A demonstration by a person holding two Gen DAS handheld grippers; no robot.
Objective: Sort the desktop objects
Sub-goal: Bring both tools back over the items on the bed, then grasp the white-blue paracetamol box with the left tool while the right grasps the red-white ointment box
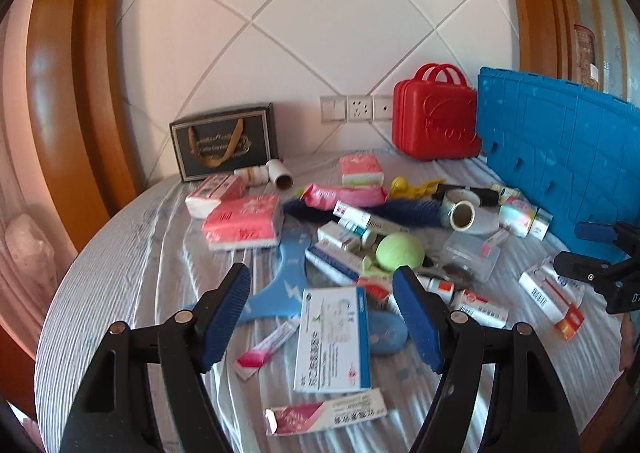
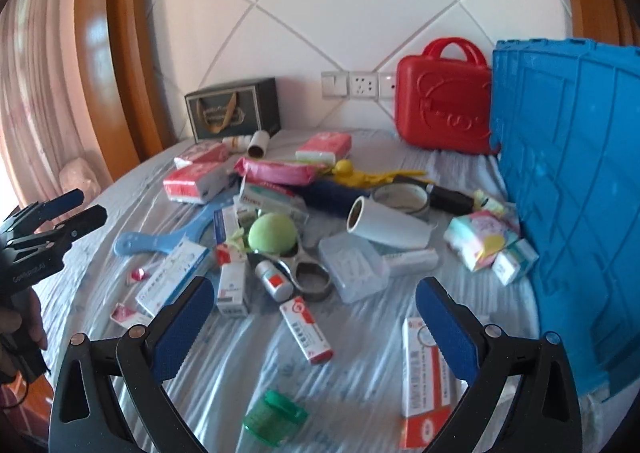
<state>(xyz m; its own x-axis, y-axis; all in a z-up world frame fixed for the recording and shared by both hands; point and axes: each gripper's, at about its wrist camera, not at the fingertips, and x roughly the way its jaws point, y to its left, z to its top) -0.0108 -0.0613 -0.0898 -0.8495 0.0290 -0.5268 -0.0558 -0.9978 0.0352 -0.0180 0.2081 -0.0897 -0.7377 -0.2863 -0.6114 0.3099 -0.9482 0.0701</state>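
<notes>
Above the cluttered table (image 1: pixel 120 253), both the left gripper (image 1: pixel 322 317) and right gripper (image 2: pixel 316 327) hung wide open, empty, near a green ball (image 1: pixel 400 251).

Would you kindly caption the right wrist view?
Open right gripper above a cluttered table beside a blue crate.

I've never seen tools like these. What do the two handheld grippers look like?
Both match: the left gripper and right gripper have black plastic frames with silver pivot pins, and jaws faced with ribbed blue pads. Small white lettering marks the left gripper's body.
</notes>
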